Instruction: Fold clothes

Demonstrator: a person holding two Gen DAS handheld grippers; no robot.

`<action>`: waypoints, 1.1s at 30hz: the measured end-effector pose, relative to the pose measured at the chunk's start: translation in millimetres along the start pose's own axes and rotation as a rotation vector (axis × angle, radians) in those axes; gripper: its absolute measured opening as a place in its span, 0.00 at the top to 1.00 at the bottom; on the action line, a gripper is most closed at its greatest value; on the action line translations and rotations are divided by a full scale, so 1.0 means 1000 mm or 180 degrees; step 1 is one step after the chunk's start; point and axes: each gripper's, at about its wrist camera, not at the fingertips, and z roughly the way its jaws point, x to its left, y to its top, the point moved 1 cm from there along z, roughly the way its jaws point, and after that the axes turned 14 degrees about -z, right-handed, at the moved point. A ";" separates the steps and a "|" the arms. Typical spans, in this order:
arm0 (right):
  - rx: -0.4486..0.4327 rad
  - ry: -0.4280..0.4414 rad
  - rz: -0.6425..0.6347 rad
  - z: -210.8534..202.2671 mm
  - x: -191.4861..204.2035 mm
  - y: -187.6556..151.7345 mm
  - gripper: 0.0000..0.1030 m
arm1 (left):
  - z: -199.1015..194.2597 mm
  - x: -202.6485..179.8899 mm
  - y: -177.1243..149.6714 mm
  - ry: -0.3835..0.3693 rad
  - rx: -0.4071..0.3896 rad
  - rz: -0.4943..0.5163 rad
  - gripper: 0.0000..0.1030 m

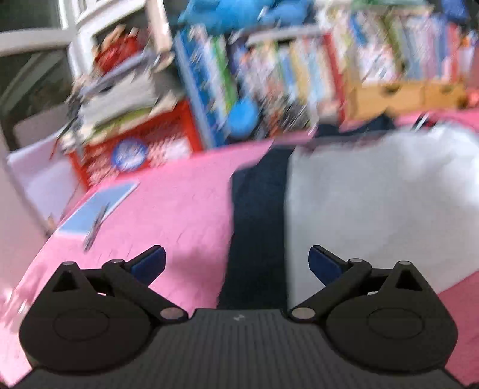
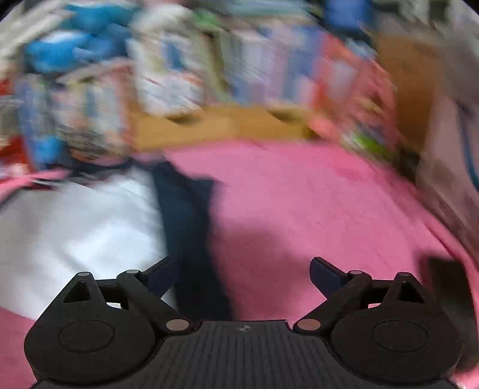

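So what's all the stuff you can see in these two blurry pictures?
shirt: one, white with dark navy side parts, lying flat on the pink surface, between the two grippers
pink surface: one, pink, under everything
flat card or booklet: one, light blue, on the pink surface near its left edge
crate: one, red, beyond the left edge of the pink surface
books: many, mixed colours, in a row behind the pink surface; too blurred to count
wooden shelf unit: one, tan, under the books
soft blue things: blue, on top of the books; count unclear
left gripper: one, black with blue pads, open, empty
right gripper: one, black, open, empty
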 end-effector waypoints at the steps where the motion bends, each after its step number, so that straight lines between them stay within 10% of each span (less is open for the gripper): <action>1: -0.0115 0.0191 -0.0113 -0.001 0.015 0.010 0.06 | -0.005 -0.005 0.008 -0.0164 -0.0033 -0.0016 0.00; 7: -0.0159 0.0770 -0.0792 0.052 0.099 0.051 0.04 | 0.007 -0.062 0.037 -0.0747 -0.0016 0.0244 0.00; 18: 0.0140 0.0881 -0.0680 0.100 0.106 0.035 0.00 | 0.153 -0.157 0.058 -0.0255 0.0366 0.0860 0.00; 26: 0.0108 0.0769 -0.0549 0.101 0.109 0.032 0.00 | 0.198 -0.147 0.093 -0.0323 0.0840 0.0158 0.00; 33: 0.0097 0.0777 -0.0539 0.098 0.108 0.034 0.00 | 0.136 -0.103 0.057 -0.0320 0.0529 0.0520 0.00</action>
